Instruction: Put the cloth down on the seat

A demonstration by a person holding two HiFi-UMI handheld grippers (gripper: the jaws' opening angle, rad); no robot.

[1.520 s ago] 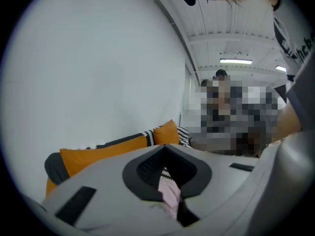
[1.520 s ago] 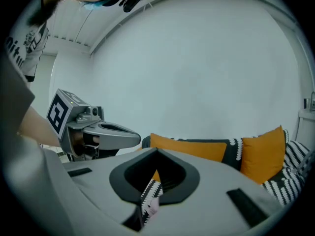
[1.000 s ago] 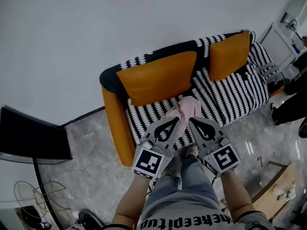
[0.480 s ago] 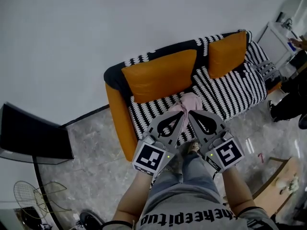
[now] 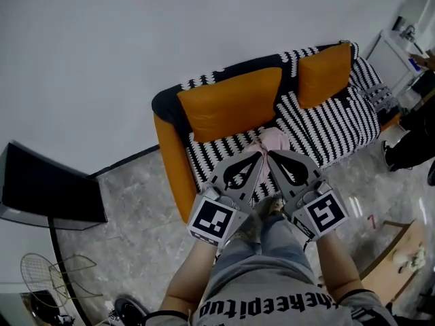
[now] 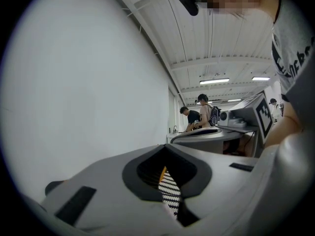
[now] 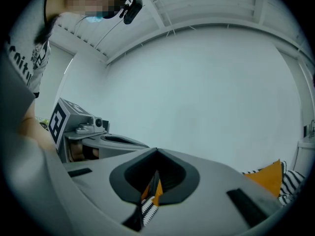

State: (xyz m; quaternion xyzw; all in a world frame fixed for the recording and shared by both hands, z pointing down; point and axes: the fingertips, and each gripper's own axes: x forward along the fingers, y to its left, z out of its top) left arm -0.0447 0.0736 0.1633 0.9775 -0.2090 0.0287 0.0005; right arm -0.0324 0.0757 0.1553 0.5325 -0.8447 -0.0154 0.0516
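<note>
Cloth [image 5: 274,140]: pale pink, soft, bunched into a small crumpled lump w/ a narrow tail running near, down to my tips. No print or pattern I can make out. It's over the striped seat [image 5: 319,138] of the sofa [image 5: 173,175], just near of the gap btw the two orange cushions. Can't tell if it touches the seat or hangs just above.

Left hand-held gripper [image 5: 259,155]: jaws together. Its own view shows only a thin slit + the teardrop cut-out, w/ stripes & a bit of orange showing thru. Right hand-held gripper [image 5: 270,155]: same, jaws together, stripes & orange thru the cut-out. No pink in either gripper view, but in the head view the cloth's tail meets both tips, so both look pinched on the cloth. The two sit side by side, tips nearly touching, angled in toward each other.

Count:
- 1 cloth.
- 1 sofa, cover black & white stripes, side panel orange.
- 2 orange cushions, bigger one [image 5: 234,104] left, smaller one [image 5: 325,75] right, both leaning on the backrest.
- 2 hand-held grippers, 1 marker cube each.
- On the grey floor [image 5: 129,209] at left: 1 dark flat panel [image 5: 47,195] and, nearer, 1 wire basket [image 5: 44,274].
- 2 people [image 6: 203,113] standing far off, seen in the left gripper view.
</note>
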